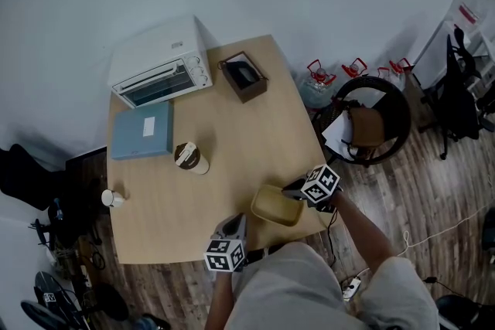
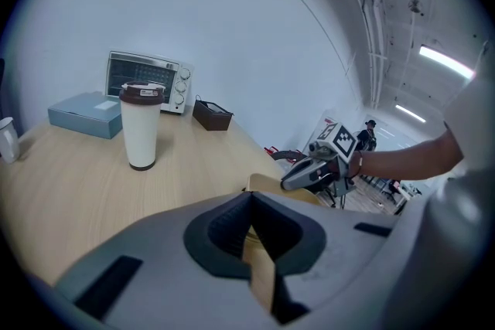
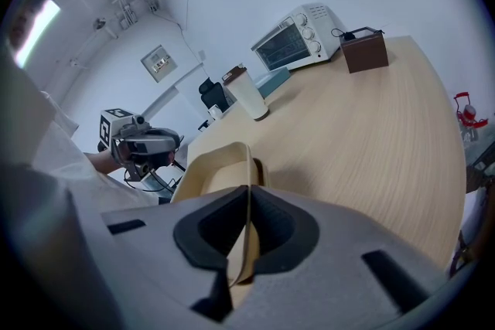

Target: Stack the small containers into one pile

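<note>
Left tool [image 1: 240, 220] at lower centre of the head view, jaws closed flat on a thin tan wall, seen edge-on in the left gripper view. Right tool [image 1: 290, 189] a little right of centre and slightly higher, jaws likewise pinched tight on the thin rim of a tan container [image 1: 274, 206].

Container shallow, rounded at the corners, open side up, close to the bottom edge of a pale wooden tabletop [image 1: 232, 127], between the two tools. Not clear whether resting on the wood or held just above it. Not clear either whether the wall in the left tool belongs to this same container or to a second one nested in it; only one tan shape visible from above.

Further up the tabletop:
- white tumbler [image 1: 189, 157] with a brown lid, upright, left of centre
- flat blue box [image 1: 141, 130] just beyond it to the left
- white toaster oven [image 1: 158, 62] at the upper left corner
- open brown box [image 1: 244, 76] to the right of the oven
- small white cup [image 1: 112, 199] at the far left edge

Round-backed chair [image 1: 371, 120] on wood flooring at right, beside the tabletop.
</note>
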Tool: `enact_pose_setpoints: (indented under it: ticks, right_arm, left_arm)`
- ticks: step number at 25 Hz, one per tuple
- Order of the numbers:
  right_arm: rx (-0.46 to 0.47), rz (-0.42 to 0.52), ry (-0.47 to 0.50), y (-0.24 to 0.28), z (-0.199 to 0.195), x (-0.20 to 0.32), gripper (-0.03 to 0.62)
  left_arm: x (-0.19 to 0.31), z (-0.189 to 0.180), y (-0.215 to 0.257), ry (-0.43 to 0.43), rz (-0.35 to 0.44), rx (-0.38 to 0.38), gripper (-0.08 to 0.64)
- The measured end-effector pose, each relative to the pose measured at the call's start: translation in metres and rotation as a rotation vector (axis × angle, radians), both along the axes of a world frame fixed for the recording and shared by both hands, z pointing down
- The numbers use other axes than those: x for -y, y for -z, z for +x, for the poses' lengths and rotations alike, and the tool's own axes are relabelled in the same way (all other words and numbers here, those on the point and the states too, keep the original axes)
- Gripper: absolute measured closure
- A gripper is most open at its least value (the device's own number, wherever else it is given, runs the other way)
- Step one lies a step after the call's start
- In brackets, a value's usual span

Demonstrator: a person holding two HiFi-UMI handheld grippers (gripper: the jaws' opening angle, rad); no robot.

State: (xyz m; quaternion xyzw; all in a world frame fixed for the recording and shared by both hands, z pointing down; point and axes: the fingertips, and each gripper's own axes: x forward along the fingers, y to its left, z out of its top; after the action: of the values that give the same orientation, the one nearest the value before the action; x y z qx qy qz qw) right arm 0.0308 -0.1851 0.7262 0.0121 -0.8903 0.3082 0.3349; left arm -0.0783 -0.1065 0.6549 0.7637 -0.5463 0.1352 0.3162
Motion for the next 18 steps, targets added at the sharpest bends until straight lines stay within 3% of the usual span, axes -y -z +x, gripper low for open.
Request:
enact_pose_setpoints:
  ticks: [6,18]
  right_arm:
    - [-0.02,0.015,0.006,-0.007,-0.002,-0.001,0.575]
    - [-0.075,0.137,0.028,-0.015,-0.004,-0.001,0.572]
  left_arm:
    - [0.001,0.0,-0.001,0.002,-0.004,0.0,0.555]
    - [0.001,0.002,-0.004,-0.002,-0.009,-0.008,0.555]
